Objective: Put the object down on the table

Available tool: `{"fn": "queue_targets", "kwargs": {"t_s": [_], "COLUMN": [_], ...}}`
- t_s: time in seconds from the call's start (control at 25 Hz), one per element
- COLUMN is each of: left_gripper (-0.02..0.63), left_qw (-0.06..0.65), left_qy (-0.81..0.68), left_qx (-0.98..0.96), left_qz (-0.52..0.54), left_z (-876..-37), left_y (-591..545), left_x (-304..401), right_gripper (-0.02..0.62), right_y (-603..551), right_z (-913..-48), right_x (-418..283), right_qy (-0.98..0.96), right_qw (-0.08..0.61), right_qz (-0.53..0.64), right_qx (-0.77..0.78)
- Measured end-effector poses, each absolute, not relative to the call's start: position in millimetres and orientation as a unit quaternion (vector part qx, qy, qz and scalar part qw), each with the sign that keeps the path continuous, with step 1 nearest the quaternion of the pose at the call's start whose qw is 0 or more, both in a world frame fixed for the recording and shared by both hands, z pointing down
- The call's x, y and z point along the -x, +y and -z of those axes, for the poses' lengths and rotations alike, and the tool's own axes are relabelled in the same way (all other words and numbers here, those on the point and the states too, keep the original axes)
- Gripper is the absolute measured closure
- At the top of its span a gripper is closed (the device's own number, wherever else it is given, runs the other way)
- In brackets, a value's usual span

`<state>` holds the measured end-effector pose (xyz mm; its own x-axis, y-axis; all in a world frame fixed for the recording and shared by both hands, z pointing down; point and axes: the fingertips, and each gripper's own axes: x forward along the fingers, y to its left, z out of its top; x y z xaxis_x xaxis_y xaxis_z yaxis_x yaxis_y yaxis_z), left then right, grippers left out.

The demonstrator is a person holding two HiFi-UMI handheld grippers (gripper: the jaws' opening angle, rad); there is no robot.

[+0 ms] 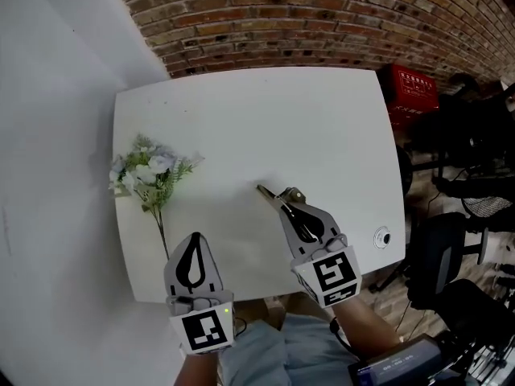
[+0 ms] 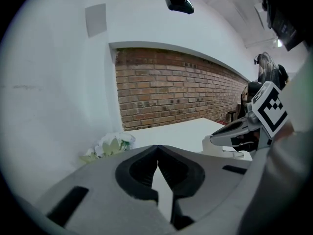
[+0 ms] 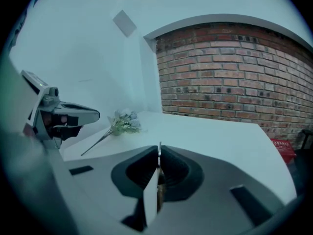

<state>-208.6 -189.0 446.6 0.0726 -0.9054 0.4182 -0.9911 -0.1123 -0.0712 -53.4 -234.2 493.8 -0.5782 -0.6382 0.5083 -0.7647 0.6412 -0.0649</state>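
My right gripper (image 1: pixel 286 202) hovers over the white table (image 1: pixel 322 127), right of centre, shut on a thin flat brownish object (image 1: pixel 266 191) whose pointed end sticks out past the tips to the upper left. In the right gripper view the object (image 3: pixel 159 156) shows edge-on between the pressed pads of my right gripper (image 3: pixel 159 150). My left gripper (image 1: pixel 193 244) is at the table's near edge, shut with nothing in it, its tips touching in its own view (image 2: pixel 157 149). A bunch of pale artificial flowers (image 1: pixel 150 172) lies at the table's left side.
A small round fitting (image 1: pixel 381 236) sits near the table's right front corner. A red crate (image 1: pixel 412 92) and black chairs (image 1: pixel 471 159) stand right of the table. A brick wall (image 1: pixel 322 14) runs behind it, a white wall (image 1: pixel 56 135) on the left.
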Motion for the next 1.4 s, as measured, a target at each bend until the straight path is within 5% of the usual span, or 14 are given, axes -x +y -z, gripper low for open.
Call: {"fn": "queue_targets", "kwargs": {"t_s": [1.4], "left_gripper": [0.597], "left_qw": [0.138], "left_qy": [-0.642], "left_qx": [-0.726], "left_qz": [-0.205], "left_z": [-480], "left_y": [-182], "left_x": [211], "right_gripper": [0.571], "right_y": [-219], "right_z": [-526], "right_x": [53], "right_qy": [-0.867], "right_qw": [0.265], "right_qz": [-0.148], "right_qx": [-0.395]}}
